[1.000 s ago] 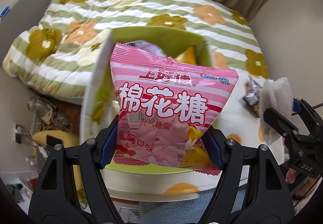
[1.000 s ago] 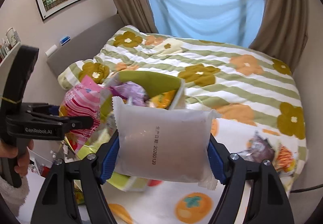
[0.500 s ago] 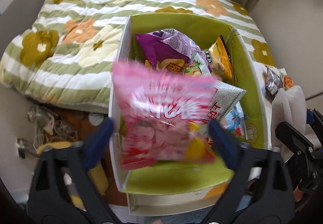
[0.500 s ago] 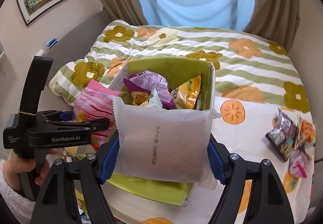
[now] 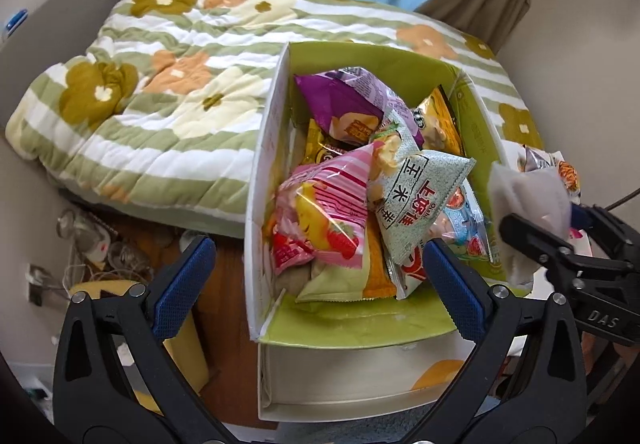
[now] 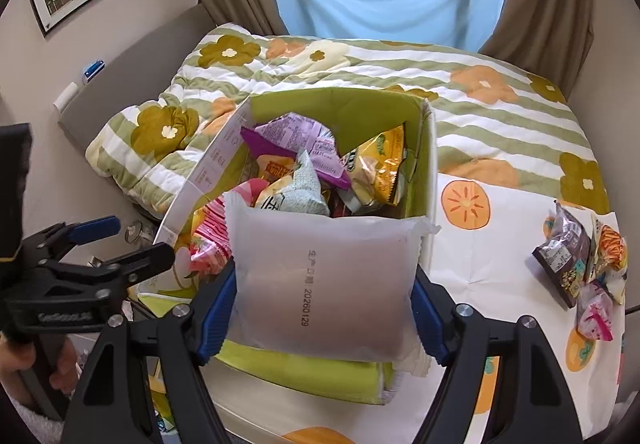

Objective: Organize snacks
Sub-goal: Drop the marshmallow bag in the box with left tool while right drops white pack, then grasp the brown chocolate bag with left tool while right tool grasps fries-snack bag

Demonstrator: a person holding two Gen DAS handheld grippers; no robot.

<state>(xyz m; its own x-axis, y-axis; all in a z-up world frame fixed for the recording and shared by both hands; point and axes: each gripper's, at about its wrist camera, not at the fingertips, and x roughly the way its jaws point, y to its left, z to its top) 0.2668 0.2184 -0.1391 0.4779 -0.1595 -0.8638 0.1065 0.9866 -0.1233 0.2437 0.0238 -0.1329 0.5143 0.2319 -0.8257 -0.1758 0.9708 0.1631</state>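
Note:
A green-lined cardboard box (image 5: 276, 132) stands open at the bed's edge, full of snack bags. The pink marshmallow bag (image 5: 324, 212) lies inside it at the near left, beside a pale green bag (image 5: 420, 200) and a purple bag (image 5: 344, 104). My left gripper (image 5: 320, 276) is open and empty just above the box's near side. My right gripper (image 6: 324, 296) is shut on a frosted white packet (image 6: 324, 276), held over the box's near wall (image 6: 424, 148). That packet also shows at the right in the left wrist view (image 5: 528, 200).
A flowered green-striped quilt (image 6: 480, 112) covers the bed behind the box. Several loose snack bags (image 6: 580, 260) lie on the orange-print sheet to the right. Cables and clutter (image 5: 88, 244) sit on the floor at the left.
My left gripper opened and let go of the pink marshmallow bag, which dropped into the box. My right gripper moved closer over the box, still holding the white packet.

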